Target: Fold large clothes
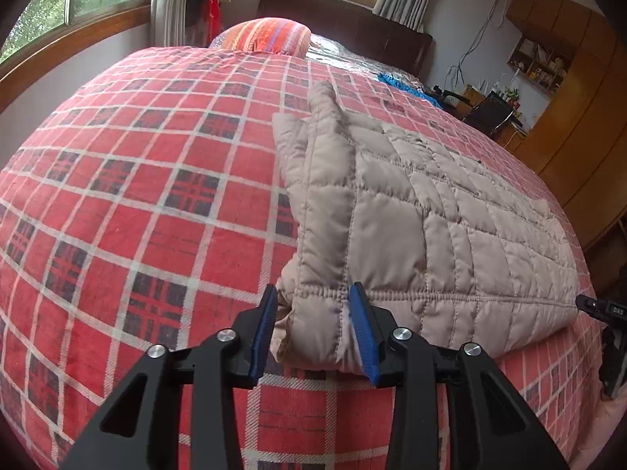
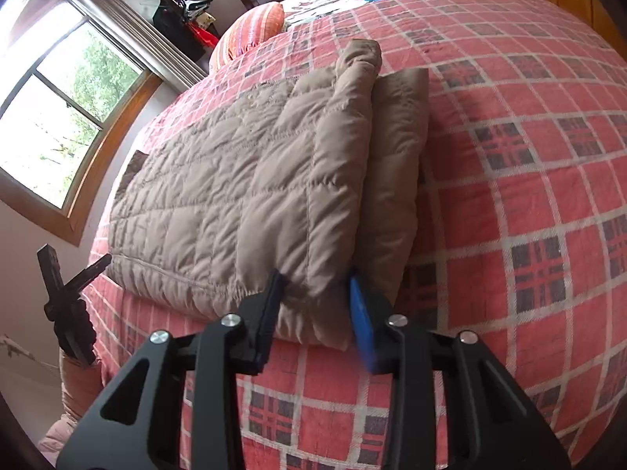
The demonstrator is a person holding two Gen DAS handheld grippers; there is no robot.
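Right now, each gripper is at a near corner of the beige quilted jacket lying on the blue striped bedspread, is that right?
Not quite: the bedspread is red plaid, not blue striped, as the left wrist view shows. The rest holds: the left gripper and right gripper each straddle a near corner of the beige quilted jacket.

The jacket [image 1: 423, 211] hem between the left claw [image 1: 313, 313] fingers hides the gap there, so whether they pinch it cannot be told. The same holds at the right claw [image 2: 317, 305], whose blue pad [image 2: 362, 325] is blurred. The right claw shows only as a dark tip at the left wrist view's right edge, cut off. Shelf [image 1: 540, 62] contents are too small to tell. The bed [image 1: 137, 196] runs past both frames' lower edges.
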